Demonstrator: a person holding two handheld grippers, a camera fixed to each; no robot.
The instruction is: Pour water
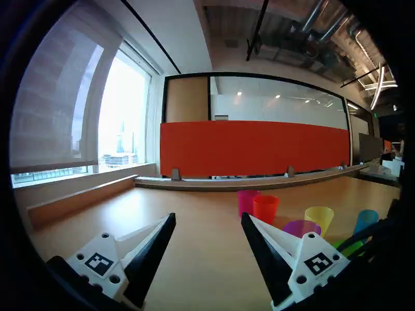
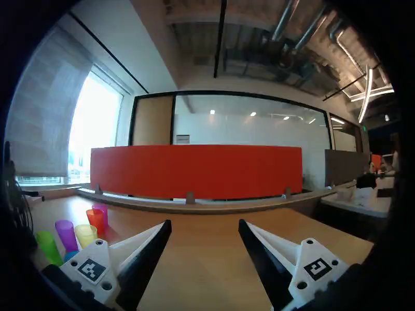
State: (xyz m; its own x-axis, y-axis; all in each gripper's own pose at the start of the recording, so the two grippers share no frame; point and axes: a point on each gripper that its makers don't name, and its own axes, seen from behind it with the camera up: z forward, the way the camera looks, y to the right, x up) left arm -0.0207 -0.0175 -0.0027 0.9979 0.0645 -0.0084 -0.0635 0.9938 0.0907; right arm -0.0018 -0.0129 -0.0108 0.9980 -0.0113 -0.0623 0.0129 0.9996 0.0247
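Note:
Several coloured plastic cups stand in a cluster on the wooden table (image 1: pixel 202 249). In the left gripper view a pink cup (image 1: pixel 247 201), an orange cup (image 1: pixel 265 208), a purple cup (image 1: pixel 302 227), a yellow cup (image 1: pixel 319 217) and a blue cup (image 1: pixel 366 220) sit ahead and to the right of my left gripper (image 1: pixel 207 220), which is open and holds nothing. In the right gripper view the orange cup (image 2: pixel 95 220), purple cup (image 2: pixel 66 234), yellow cup (image 2: pixel 85 235) and a green cup (image 2: pixel 48 246) stand to the left of my open, empty right gripper (image 2: pixel 203 225).
A long red divider panel (image 1: pixel 254 147) runs across the far edge of the table. A large window (image 1: pixel 122 122) lies to the left. Another desk with objects (image 2: pixel 363 194) sits at the far right. Bare tabletop stretches ahead of both grippers.

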